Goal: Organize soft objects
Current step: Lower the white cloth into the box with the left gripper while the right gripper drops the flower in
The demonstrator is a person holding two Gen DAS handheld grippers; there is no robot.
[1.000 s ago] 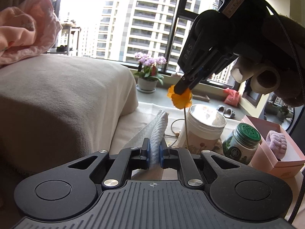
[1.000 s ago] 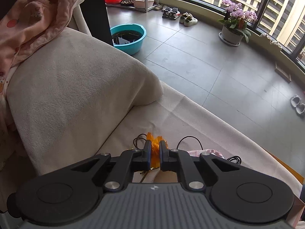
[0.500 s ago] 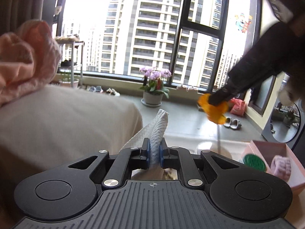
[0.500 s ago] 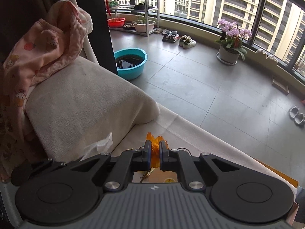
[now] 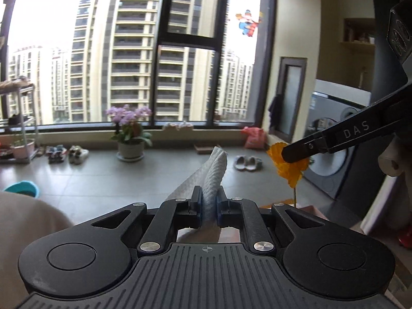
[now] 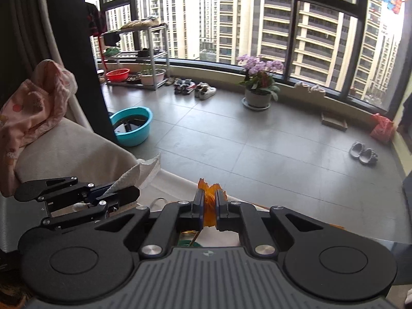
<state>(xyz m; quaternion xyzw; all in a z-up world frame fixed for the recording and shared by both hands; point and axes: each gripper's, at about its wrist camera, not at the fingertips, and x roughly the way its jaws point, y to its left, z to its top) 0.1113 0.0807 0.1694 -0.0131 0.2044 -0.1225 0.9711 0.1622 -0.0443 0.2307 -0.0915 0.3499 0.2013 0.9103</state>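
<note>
The left gripper [image 5: 208,203] is clamped on a white paper towel [image 5: 215,172], which stands up between the pads in a folded, embossed peak. The right gripper [image 6: 208,207] is clamped on an orange artificial flower [image 6: 209,200], pinched at the petals, with its thin stem [image 5: 294,194] hanging below in the left wrist view.

Handling, as judged: the towel is very light and limp and tears easily, so a hold across a doubled fold (as now) is sounder than one at a single loose edge. The flower looks like light, crushable fabric; the petals take a pinch, but the stem dangles free and may swing or snag.

Both items are carried in the air, well clear of any surface, above a cloth-covered couch [image 6: 77,152], with the tiled floor [image 6: 257,141] beyond.

Compared with one second earlier: both grips are unchanged, but both views have lifted. The jars and pink box then in the left view's foreground are gone from frame, leaving only a pink corner behind the gripper. The flower sits further right and level with the towel tip. The window and potted orchid [image 6: 258,77] now fill both views.
</note>
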